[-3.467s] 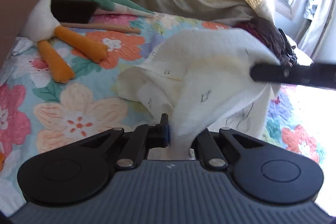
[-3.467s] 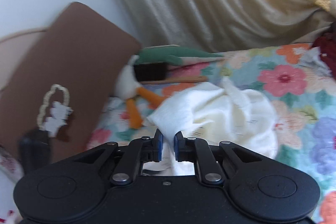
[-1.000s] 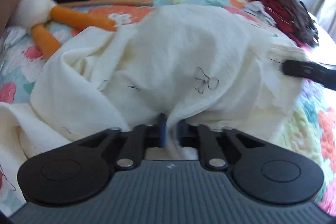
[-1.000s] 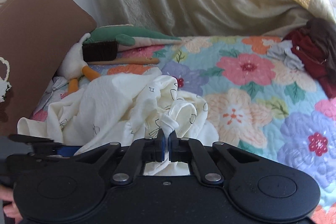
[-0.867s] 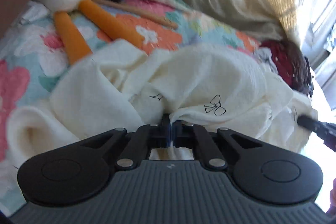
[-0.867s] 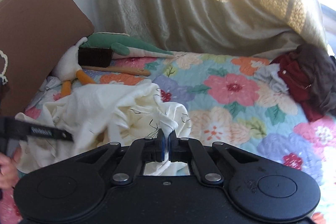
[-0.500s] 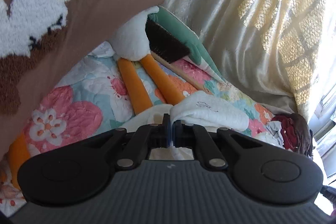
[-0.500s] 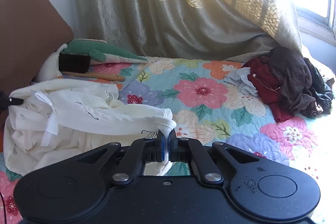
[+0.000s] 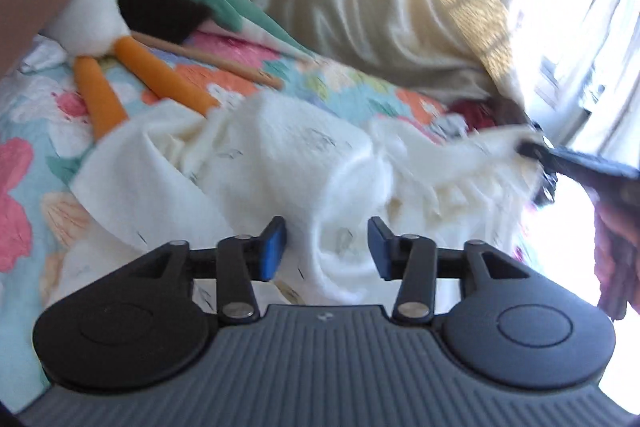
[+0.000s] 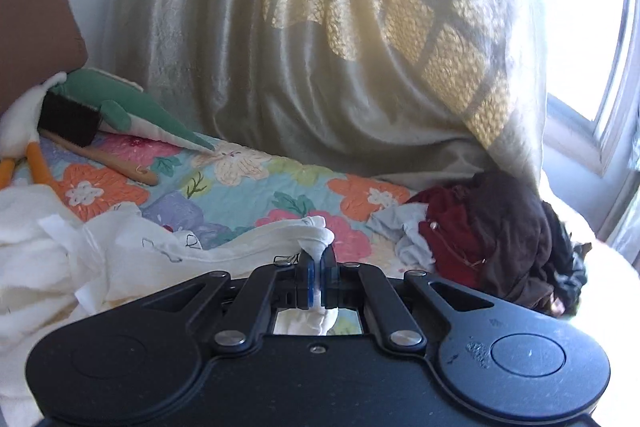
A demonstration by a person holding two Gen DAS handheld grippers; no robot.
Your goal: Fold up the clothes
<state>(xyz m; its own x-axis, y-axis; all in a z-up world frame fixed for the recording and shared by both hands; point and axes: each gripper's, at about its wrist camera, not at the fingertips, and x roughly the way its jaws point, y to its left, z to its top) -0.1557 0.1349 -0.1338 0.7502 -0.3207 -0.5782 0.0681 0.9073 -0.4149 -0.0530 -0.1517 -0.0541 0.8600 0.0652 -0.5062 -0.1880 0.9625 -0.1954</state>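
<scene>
Cream garment (image 9: pixel 280 163) sprawls across the bed's near edge, one corner pinched tight in the right gripper (image 10: pixel 316 275) to draw it taut. Left gripper (image 9: pixel 326 247) has just sprung apart, cloth lying loose between its jaws. Farther off, dark clothes (image 10: pixel 500 231) await folding.

Both cameras ride on the grippers, looking forward and slightly down over their own jaws at the bed (image 9: pixel 24 183), close above it. The left wrist view faces the stuffed duck (image 9: pixel 100 27) and curtain (image 9: pixel 360 7), blurred. The right wrist view faces the curtain (image 10: pixel 320 47) and window. Both share the duck (image 10: pixel 24 115), the cream garment (image 9: pixel 280 163) and the dark clothes pile (image 10: pixel 500 239).
</scene>
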